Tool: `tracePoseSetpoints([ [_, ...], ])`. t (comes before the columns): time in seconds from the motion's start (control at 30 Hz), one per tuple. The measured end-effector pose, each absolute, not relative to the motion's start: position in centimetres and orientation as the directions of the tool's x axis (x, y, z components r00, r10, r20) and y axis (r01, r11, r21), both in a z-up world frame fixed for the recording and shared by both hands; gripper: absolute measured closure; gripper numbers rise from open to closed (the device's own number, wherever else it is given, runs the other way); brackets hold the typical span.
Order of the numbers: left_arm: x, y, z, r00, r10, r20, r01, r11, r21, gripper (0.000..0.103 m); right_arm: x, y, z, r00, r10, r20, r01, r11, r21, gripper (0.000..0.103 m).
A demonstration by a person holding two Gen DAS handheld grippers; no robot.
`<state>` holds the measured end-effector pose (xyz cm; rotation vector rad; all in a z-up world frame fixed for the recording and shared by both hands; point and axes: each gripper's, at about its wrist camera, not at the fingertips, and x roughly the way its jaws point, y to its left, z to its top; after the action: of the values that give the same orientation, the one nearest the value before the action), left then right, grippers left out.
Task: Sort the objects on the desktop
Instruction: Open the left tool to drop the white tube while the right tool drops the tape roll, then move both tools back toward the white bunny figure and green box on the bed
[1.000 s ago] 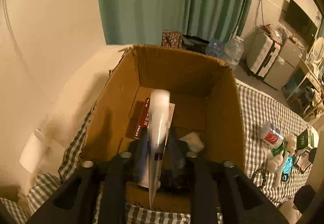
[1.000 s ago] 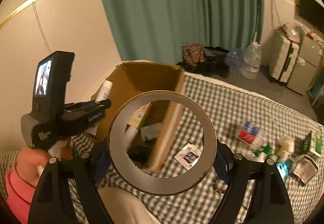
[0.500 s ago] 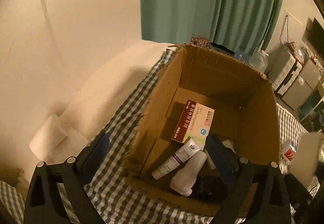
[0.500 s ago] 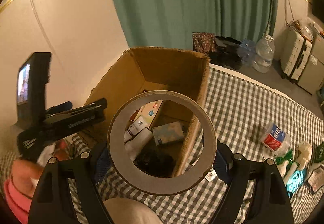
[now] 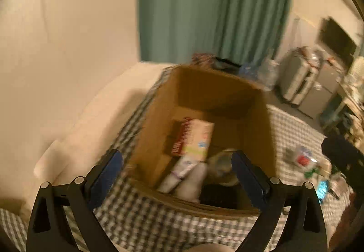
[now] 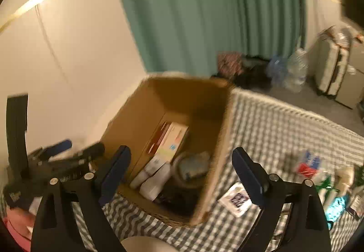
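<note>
Tape roll (image 6: 191, 170) dropped into box (image 6: 127, 124); checked cloth (image 6: 284, 120); green curtain (image 6: 204, 13).

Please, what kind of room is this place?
Most likely a bedroom in a home. A cardboard box stands on a checked bedcover, green curtains hang behind, and suitcases and big water bottles stand on the floor.

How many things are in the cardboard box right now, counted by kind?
Printed carton: 1
White tube and white bottle: 2
Tape roll: 1
Pale blue packet: 1
Dark item, too blurred to name: 1
Total: 6, as far as the blur allows.
</note>
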<state>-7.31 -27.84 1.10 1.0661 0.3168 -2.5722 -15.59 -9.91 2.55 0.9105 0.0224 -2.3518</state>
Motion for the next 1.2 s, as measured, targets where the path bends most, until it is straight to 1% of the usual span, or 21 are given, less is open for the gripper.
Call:
tracePoseSetpoints([
  [0.03, -7.2, -26.7, 1.7, -0.686, -0.203, -0.699, 0.360, -0.929, -0.083, 0.000, -15.1, -8.6, 3.2, -0.615, -0.525, -0.589, 0.527, -0.829, 0.188, 0.000],
  [0.1, -7.0, -24.1, 3.0, -0.731, -0.180, -0.658, 0.309, -0.947, -0.084, 0.000, -14.0, -5.4, 4.6, -0.704, -0.480, -0.524, 0.468, -0.868, 0.165, 0.000],
  [0.17, -6.8, -21.8, 4.0, -0.763, -0.170, -0.624, 0.279, -0.957, -0.081, 0.000, -13.3, -2.5, 5.8, -0.763, -0.434, -0.480, 0.412, -0.898, 0.157, 0.000],
  [0.27, -6.3, -18.1, 5.0, -0.815, -0.107, -0.569, 0.208, -0.971, -0.115, 0.000, -12.3, 2.6, 7.3, -0.817, -0.366, -0.446, 0.331, -0.930, 0.158, 0.000],
  [0.3, -6.3, -16.8, 5.0, -0.821, -0.087, -0.565, 0.188, -0.974, -0.124, 0.000, -11.9, 4.5, 7.7, -0.829, -0.342, -0.442, 0.307, -0.940, 0.151, 0.000],
  [0.4, -7.0, -13.4, 4.2, -0.805, -0.034, -0.592, 0.145, -0.979, -0.141, 0.000, -11.3, 9.9, 7.4, -0.862, -0.207, -0.463, 0.186, -0.978, 0.090, 0.000],
  [0.47, -7.6, -11.4, 3.4, -0.787, -0.016, -0.617, 0.132, -0.981, -0.144, 0.000, -11.4, 13.3, 6.3, -0.842, -0.149, -0.519, 0.121, -0.989, 0.088, 0.000],
  [0.57, -8.4, -8.0, 1.8, -0.761, -0.003, -0.648, 0.110, -0.986, -0.124, 0.000, -11.8, 18.6, 4.1, -0.784, -0.103, -0.612, 0.032, -0.992, 0.125, 0.000],
  [0.67, -9.3, -5.2, 0.1, -0.730, 0.012, -0.683, 0.080, -0.992, -0.103, 0.000, -11.4, 22.8, 2.0, -0.749, -0.085, -0.657, -0.032, -0.986, 0.164, 0.000],
  [0.77, -9.9, -2.4, -2.0, -0.699, 0.015, -0.715, 0.054, -0.996, -0.073, 0.000, -11.1, 25.8, 0.3, -0.726, -0.084, -0.683, -0.062, -0.981, 0.186, 0.000],
  [0.87, -10.9, 0.7, -4.5, -0.676, -0.001, -0.737, -0.001, -1.000, 0.002, 0.000, -11.2, 28.3, -1.2, -0.719, -0.124, -0.684, -0.062, -0.969, 0.241, 0.000],
  [0.97, -12.7, 3.4, -7.3, -0.653, -0.022, -0.757, -0.059, -0.995, 0.079, 0.000, -12.1, 30.3, -3.5, -0.699, -0.135, -0.702, -0.078, -0.962, 0.263, 0.000],
  [1.07, -14.3, 4.7, -9.3, -0.636, -0.010, -0.772, -0.096, -0.991, 0.091, 0.000, -13.6, 31.5, -5.1, -0.676, -0.152, -0.721, -0.092, -0.953, 0.287, 0.000],
  [1.13, -15.7, 5.4, -10.8, -0.614, -0.007, -0.789, -0.116, -0.988, 0.099, 0.000, -14.9, 32.2, -6.1, -0.664, -0.145, -0.734, -0.104, -0.954, 0.282, 0.000],
  [1.2, -17.1, 5.7, -12.0, -0.595, -0.008, -0.804, -0.131, -0.986, 0.107, 0.000, -16.3, 32.8, -7.0, -0.656, -0.109, -0.747, -0.109, -0.965, 0.237, 0.000],
])
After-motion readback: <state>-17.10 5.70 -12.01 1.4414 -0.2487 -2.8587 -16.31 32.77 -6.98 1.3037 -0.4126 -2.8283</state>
